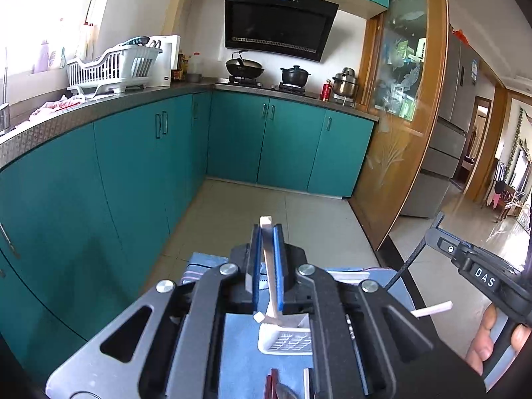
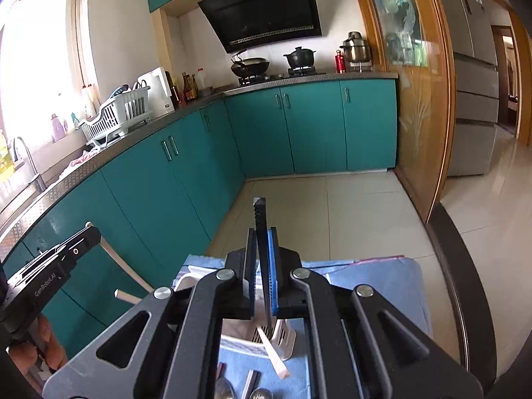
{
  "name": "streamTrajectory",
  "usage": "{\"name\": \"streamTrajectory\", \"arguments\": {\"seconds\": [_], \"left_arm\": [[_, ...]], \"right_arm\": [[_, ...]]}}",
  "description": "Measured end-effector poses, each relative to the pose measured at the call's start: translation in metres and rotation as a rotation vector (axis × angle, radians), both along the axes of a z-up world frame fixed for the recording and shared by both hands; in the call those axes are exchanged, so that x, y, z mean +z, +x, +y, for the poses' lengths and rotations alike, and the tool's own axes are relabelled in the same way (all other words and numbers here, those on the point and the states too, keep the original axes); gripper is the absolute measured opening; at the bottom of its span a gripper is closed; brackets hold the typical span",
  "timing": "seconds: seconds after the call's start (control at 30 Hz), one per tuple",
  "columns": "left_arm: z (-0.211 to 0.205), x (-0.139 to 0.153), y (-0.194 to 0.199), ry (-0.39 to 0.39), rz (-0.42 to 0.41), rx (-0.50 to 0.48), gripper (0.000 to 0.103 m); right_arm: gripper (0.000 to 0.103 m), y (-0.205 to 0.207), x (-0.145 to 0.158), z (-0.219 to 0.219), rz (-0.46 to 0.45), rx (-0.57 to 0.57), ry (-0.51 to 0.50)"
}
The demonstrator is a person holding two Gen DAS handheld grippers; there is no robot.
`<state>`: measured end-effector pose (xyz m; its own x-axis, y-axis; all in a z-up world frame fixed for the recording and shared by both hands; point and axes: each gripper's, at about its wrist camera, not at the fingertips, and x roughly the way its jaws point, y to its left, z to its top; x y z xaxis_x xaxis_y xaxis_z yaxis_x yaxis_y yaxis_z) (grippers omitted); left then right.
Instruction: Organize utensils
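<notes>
Left gripper (image 1: 267, 232) pinching white chopstick (image 1: 270, 266); right gripper (image 2: 262, 236) pinching black chopstick (image 2: 262, 249); both above white utensil basket (image 2: 252, 342) on blue cloth (image 2: 382, 279).

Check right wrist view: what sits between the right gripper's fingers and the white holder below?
Only the black chopstick clamped in the right gripper, running down to the white holder; right wrist view shows it.

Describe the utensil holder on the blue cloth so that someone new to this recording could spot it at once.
Start at the blue cloth spread in the foreground, in front of the teal cabinets. Just beyond the right gripper, which is shut on a dark chopstick, stands the white slotted holder. It is the only boxy, perforated thing there, with a pale chopstick leaning out; the spoons nearby lie flat.
</notes>
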<state>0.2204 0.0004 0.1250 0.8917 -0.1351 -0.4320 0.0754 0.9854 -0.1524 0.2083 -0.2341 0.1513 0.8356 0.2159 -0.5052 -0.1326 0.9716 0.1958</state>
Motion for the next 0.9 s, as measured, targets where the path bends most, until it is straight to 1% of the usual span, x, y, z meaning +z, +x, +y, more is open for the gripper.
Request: {"name": "streamTrajectory", "arguments": {"seconds": [0.03,0.07,0.1,0.13,0.17,0.23,0.27,0.3,0.33,0.37,0.4,0.43,0.5,0.53,0.57,0.6,0.63,0.67,0.7,0.73,0.8,0.9], "left_arm": [[0.001,0.001,-0.004,-0.001,-0.011,0.001,0.008],[0.002,0.003,-0.007,-0.002,-0.021,0.002,0.013],[0.003,0.005,-0.010,-0.005,-0.028,0.001,0.021],[0.005,0.009,-0.015,-0.013,-0.039,0.000,0.025],[0.007,0.012,-0.018,-0.020,-0.045,0.000,0.032],[0.013,0.019,-0.029,-0.027,-0.057,0.005,0.035],[0.015,0.020,-0.035,-0.024,-0.058,0.011,0.037],[0.019,0.022,-0.043,-0.019,-0.060,0.022,0.044],[0.024,0.022,-0.058,-0.004,-0.066,0.041,0.048],[0.027,0.020,-0.069,0.016,-0.065,0.054,0.058],[0.030,0.014,-0.083,0.055,-0.053,0.065,0.067],[0.033,0.002,-0.096,0.104,-0.028,0.062,0.069],[0.036,-0.027,-0.110,0.172,0.042,0.043,0.071],[0.039,-0.048,-0.115,0.197,0.099,0.036,0.071],[0.042,-0.070,-0.117,0.210,0.161,0.034,0.071],[0.044,-0.092,-0.117,0.216,0.229,0.040,0.071],[0.047,-0.115,-0.117,0.216,0.306,0.049,0.071],[0.050,-0.138,-0.116,0.207,0.382,0.055,0.071],[0.052,-0.150,-0.116,0.187,0.417,0.053,0.071],[0.054,-0.162,-0.118,0.157,0.451,0.045,0.071],[0.055,-0.172,-0.121,0.143,0.481,0.040,0.071],[0.051,-0.182,-0.128,0.153,0.503,0.023,0.072]], "right_arm": [[0.018,-0.003,0.001,-0.001,-0.004,-0.001,0.002],[0.022,-0.007,0.003,-0.003,-0.013,-0.002,0.009],[0.033,-0.011,0.004,-0.004,-0.021,-0.001,0.017],[0.038,-0.016,0.008,-0.006,-0.033,-0.001,0.026],[0.038,-0.021,0.010,-0.008,-0.042,-0.001,0.032],[0.038,-0.030,0.016,-0.013,-0.054,0.008,0.045],[0.038,-0.041,0.020,-0.017,-0.064,0.010,0.059],[0.038,-0.050,0.022,-0.022,-0.073,0.011,0.069],[0.040,-0.063,0.023,-0.027,-0.083,0.013,0.079],[0.041,-0.082,0.022,-0.034,-0.091,0.012,0.084],[0.044,-0.096,0.019,-0.040,-0.088,0.006,0.076],[0.049,-0.109,0.011,-0.045,-0.070,-0.007,0.048],[0.052,-0.134,-0.021,-0.052,0.024,-0.027,-0.056],[0.052,-0.140,-0.041,-0.054,0.075,-0.032,-0.085],[0.052,-0.143,-0.065,-0.056,0.139,-0.035,-0.103],[0.051,-0.141,-0.098,-0.057,0.241,-0.039,-0.108],[0.049,-0.137,-0.126,-0.056,0.329,-0.032,-0.099],[0.043,-0.133,-0.154,-0.052,0.415,-0.017,-0.076],[0.033,-0.128,-0.181,-0.045,0.501,-0.001,-0.055],[0.031,-0.126,-0.197,-0.035,0.548,0.024,-0.045],[0.030,-0.119,-0.212,-0.012,0.573,0.083,-0.031],[0.030,-0.108,-0.217,0.018,0.575,0.144,-0.038]]}}
